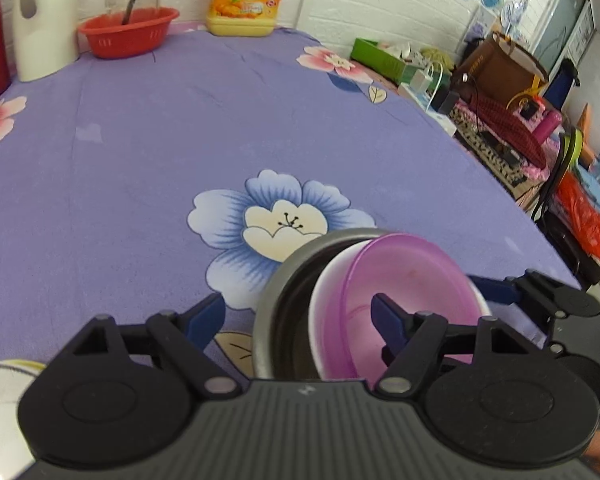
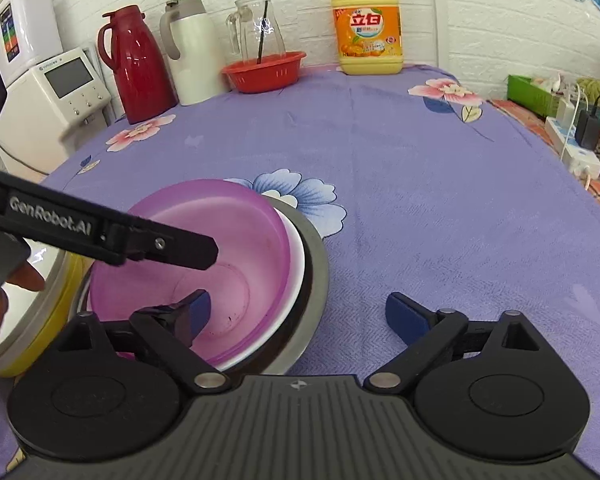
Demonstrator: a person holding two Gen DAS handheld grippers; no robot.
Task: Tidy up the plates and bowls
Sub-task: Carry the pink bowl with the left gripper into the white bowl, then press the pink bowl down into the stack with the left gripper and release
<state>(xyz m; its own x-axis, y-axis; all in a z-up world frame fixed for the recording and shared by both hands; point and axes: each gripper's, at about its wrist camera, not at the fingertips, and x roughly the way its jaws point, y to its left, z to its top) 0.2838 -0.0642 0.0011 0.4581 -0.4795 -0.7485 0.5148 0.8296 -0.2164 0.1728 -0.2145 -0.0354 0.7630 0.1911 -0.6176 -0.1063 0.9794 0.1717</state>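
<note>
"GenRobot.AI" is printed in white on the black arm of the left hand-held gripper (image 2: 148, 280). "立白" is read on the yellow detergent bottle (image 2: 366, 28) at the surface's far edge.

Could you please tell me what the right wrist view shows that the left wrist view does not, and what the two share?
Only the right wrist view shows the glass pitcher's handle, the white appliance with a screen, the left claw's arm reaching over the stack, and a yellow-walled bowl.

Only the left wrist view shows the brown bag and cluttered shelf beyond the table.

Both show the purple bowl nested in a white bowl and a metal bowl, the red basket and the yellow detergent jug.
</note>
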